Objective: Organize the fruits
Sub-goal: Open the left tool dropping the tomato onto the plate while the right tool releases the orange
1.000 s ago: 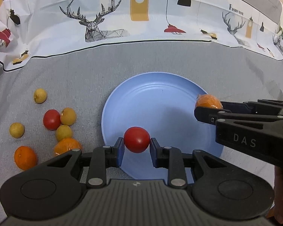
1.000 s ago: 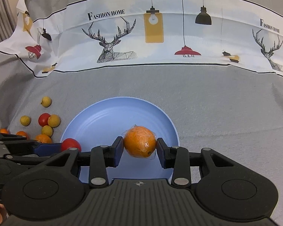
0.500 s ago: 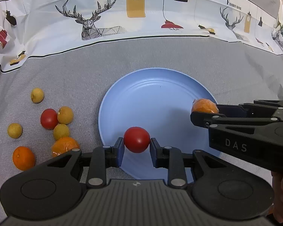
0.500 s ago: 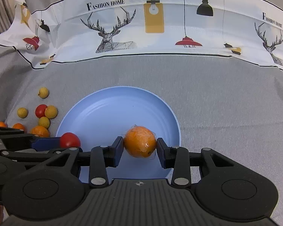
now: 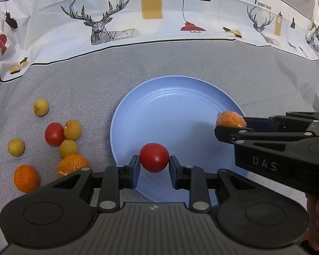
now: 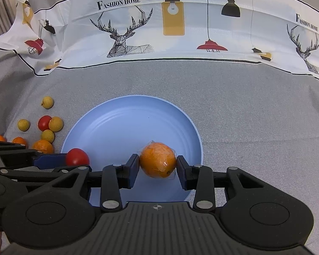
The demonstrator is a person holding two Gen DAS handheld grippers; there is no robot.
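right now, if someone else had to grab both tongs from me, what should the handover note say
Left tongs: shut on a red tomato, held over the near edge of the blue plate.
Right tongs: shut on a plastic-wrapped orange, held over the plate's right side.
Done: both fruits picked up; nothing lies on the plate yet.
Left: set these two down on the plate, then fetch the loose pile on the grey cloth left of the plate: another tomato, four small yellow fruits, a wrapped orange and two more oranges at the left edge.
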